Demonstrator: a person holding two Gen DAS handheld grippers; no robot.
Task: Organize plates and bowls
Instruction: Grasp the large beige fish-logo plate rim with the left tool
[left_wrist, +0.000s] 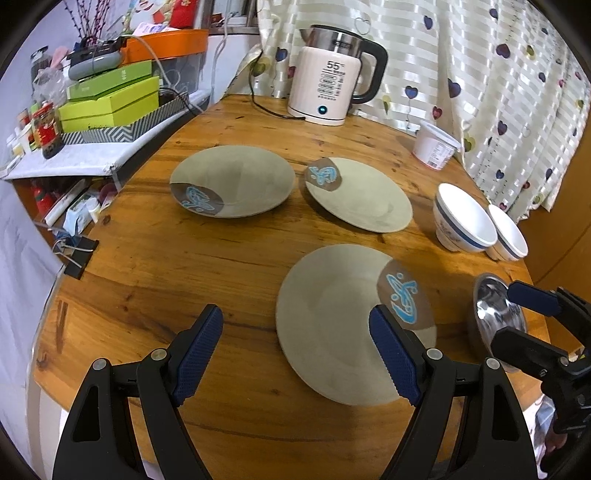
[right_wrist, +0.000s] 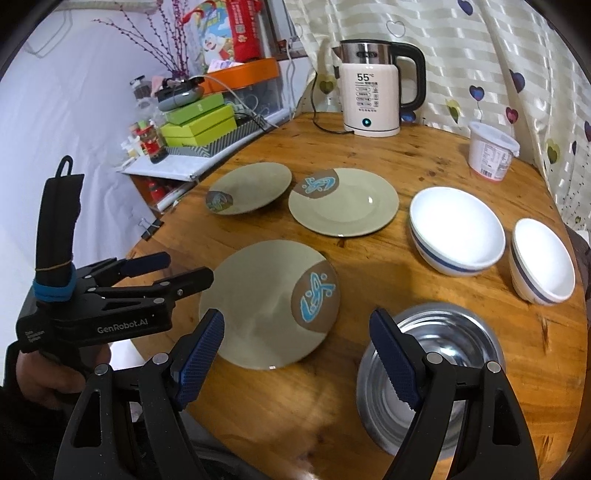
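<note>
Plates lie apart on the table (right_wrist: 369, 273); the nearest plate (left_wrist: 343, 325) sits just ahead of your left gripper (left_wrist: 295, 354). Both it and your right gripper (right_wrist: 297, 354) gape wide, holding nothing. Glazed, stiff, likely slippery and breakable: pinch its near rim.

**Three plates, three bowls, all apart on the table**

Three olive plates, each with a brown patch bearing a blue motif, lie flat: near plate (right_wrist: 269, 306), far left plate (right_wrist: 251, 192), far right plate (right_wrist: 343, 203). Right of them stand two white bowls with a blue band, large bowl (right_wrist: 456, 229) and small bowl (right_wrist: 541, 260), both upright. A steel bowl (right_wrist: 443, 354) sits nearest, upright.
</note>
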